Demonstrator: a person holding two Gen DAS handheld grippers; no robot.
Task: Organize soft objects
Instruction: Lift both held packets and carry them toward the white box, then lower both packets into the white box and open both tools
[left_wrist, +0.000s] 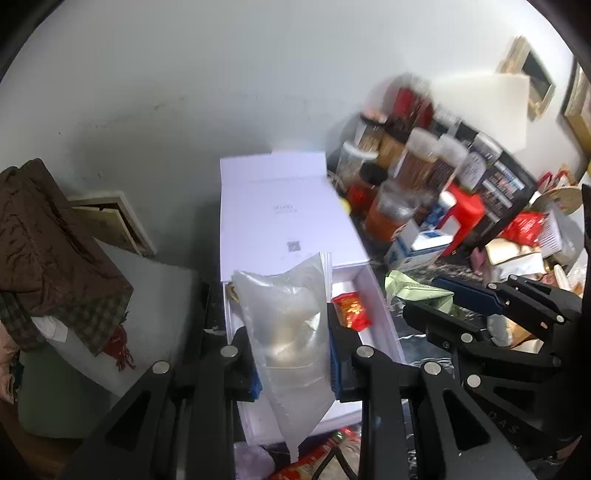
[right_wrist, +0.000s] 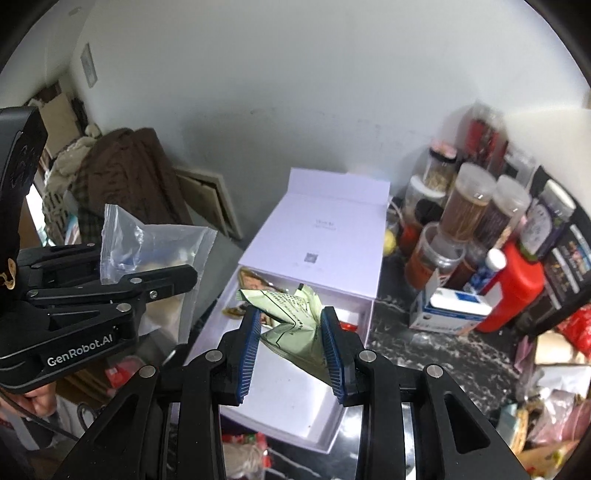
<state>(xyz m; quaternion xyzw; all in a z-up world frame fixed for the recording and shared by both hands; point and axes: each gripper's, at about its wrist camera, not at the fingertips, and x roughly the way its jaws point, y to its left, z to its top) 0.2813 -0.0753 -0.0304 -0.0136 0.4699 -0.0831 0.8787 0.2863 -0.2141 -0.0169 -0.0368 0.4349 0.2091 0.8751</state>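
Step in hand: we judge this the delivery leg, both packets carried over the white box (right_wrist: 295, 391), neither yet set down.
Left tongs (left_wrist: 291, 354): clenched on a clear plastic pouch (left_wrist: 291, 332), blue pads pressing either side; the pouch stands upright above the box's open tray, something pale and rounded dimly visible inside.
Right tongs (right_wrist: 291, 347): clenched on a crumpled pale green packet (right_wrist: 295, 317), gripped at its middle, its printed top edge fanning out toward the far end of the tray.
White box: open, lid (right_wrist: 325, 229) folded flat back toward the wall, on a dark marbled counter (right_wrist: 399, 332); tray facing us.
Tray contents: a red snack packet (left_wrist: 351, 310) against the right wall in the left view; a brownish packet (right_wrist: 251, 280) at the far end in the right view; near floor bare.
Surroundings: spice jars (right_wrist: 469, 206) and a red bottle (right_wrist: 513, 284) right of the box; brown garment (left_wrist: 48, 236) heaped well to the left.
Next move, our judgement: lower each packet to the bare floor, clear of the tray walls and of one another, then release. Both wrappers are limp and may cling or spring back on release.
Risk: the two tongs sit close; one at a time would avoid a clash.
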